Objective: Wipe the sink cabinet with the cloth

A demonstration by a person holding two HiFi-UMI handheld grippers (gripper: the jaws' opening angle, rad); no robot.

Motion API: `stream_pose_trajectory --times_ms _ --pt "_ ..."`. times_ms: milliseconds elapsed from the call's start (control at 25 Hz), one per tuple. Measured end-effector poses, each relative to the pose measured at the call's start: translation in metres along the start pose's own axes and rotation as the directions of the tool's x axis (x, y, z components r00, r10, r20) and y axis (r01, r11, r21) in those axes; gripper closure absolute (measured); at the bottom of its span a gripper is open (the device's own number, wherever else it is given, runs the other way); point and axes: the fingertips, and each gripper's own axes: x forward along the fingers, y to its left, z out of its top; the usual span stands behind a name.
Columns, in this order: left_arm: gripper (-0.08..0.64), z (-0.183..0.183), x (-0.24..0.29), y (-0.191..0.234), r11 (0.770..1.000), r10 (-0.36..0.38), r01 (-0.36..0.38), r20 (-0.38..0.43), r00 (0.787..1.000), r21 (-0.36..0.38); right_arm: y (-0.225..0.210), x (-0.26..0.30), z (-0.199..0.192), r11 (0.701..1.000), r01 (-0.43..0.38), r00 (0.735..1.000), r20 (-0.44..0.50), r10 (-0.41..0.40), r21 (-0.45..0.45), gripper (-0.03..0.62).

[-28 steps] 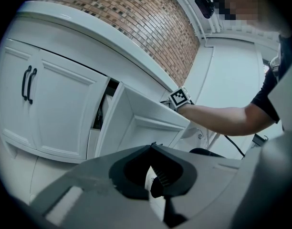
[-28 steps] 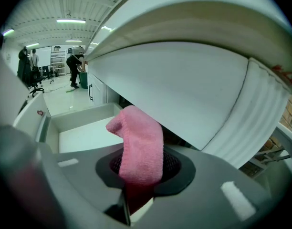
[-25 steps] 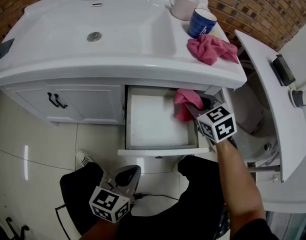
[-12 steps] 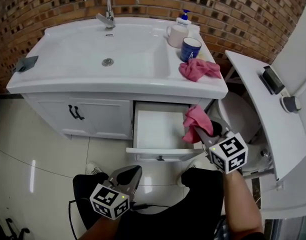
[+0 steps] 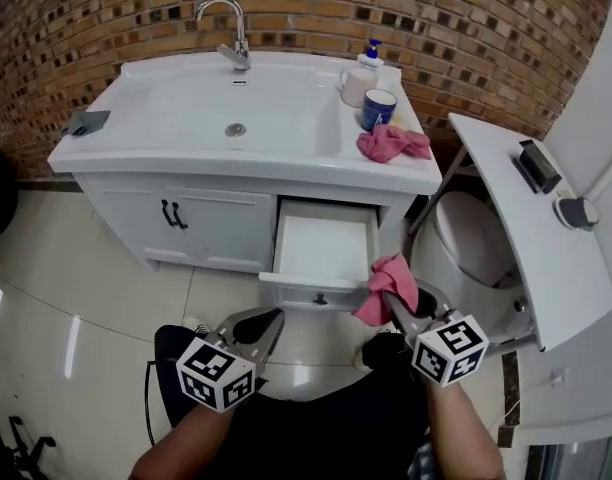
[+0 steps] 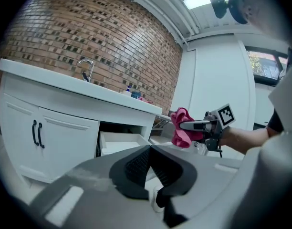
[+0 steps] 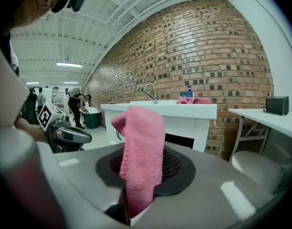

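The cloth (image 5: 387,280) hangs pinched in the right tool (image 5: 384,296), just off the front right corner of the open drawer (image 5: 316,295) of the cabinet (image 5: 216,230). A second pink cloth (image 5: 391,144) lies on the tabletop (image 5: 286,164) by the cups (image 5: 379,108). The left tool (image 5: 266,320) is closed on nothing and held low, well apart from the cloth.

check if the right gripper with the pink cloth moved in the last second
Yes. The right gripper with the pink cloth has pulled out of the open white drawer toward the person; the cloth hangs at the drawer's front right corner.
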Motion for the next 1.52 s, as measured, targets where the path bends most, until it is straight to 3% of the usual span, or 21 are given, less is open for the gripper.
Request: stream_pose_trajectory --times_ms 320,640,840,1040,1520 --pt "0.557 0.021 -0.027 -0.032 0.998 -0.023 0.021 0.041 0.999 0.059 0.059 -0.064 -0.004 0.988 -0.093 0.993 0.084 0.083 0.124 0.499" --pt "0.555 0.025 -0.055 -0.051 0.996 -0.037 0.031 0.067 0.997 0.082 0.066 -0.126 -0.001 0.992 -0.016 0.988 0.155 -0.004 0.124 0.499" --pt "0.555 0.021 -0.057 -0.054 0.997 -0.035 0.031 0.068 0.997 0.066 0.070 -0.131 -0.008 0.988 -0.022 0.989 0.147 0.000 0.153 0.499" --pt "0.555 0.015 -0.053 -0.058 0.997 -0.035 0.031 0.053 0.998 0.067 0.080 -0.121 -0.016 0.994 -0.043 0.992 0.119 0.030 0.101 0.499" --pt "0.555 0.018 -0.045 -0.060 0.997 -0.035 0.032 0.047 0.998 0.072 0.083 -0.117 -0.030 0.993 -0.061 0.995 0.082 0.053 0.098 0.499"
